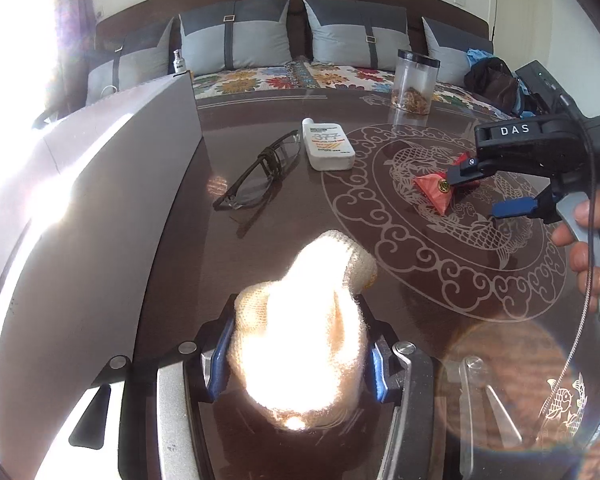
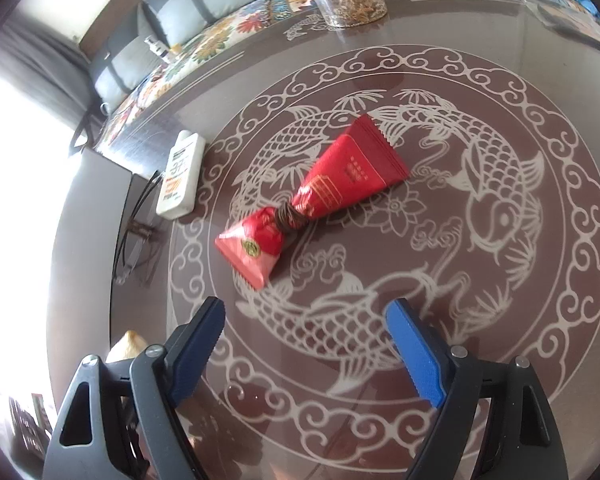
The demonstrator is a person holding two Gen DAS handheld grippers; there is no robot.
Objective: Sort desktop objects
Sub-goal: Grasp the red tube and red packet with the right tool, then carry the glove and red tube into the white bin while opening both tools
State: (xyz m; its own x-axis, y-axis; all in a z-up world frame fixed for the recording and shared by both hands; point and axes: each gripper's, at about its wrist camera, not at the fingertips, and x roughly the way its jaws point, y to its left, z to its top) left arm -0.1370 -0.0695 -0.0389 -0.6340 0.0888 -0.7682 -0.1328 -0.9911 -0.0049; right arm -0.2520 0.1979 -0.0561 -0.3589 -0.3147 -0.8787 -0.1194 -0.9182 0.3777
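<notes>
Between the blue pads of the left gripper (image 1: 298, 364) sits a cream knitted glove (image 1: 300, 328); both pads press its sides, so it is pinched, its cuff end rising ahead of the jaws and washed out by glare. Ahead and slightly left of this gripper lie folded spectacles (image 1: 260, 172) and, just beyond them, a flat white bottle (image 1: 328, 144). Further off, a clear jar (image 1: 416, 80) with a dark lid stands near the far edge of the patterned table (image 1: 440, 288). A grey box wall (image 1: 112, 168) runs along the left.

The right gripper (image 2: 312, 344) hangs with its jaws spread and nothing between them, tips above the fish pattern. Just ahead of it lies a red packet (image 2: 320, 196), twisted and bound at the middle, clear of both pads. A hand (image 1: 588, 236) grips its handle.
</notes>
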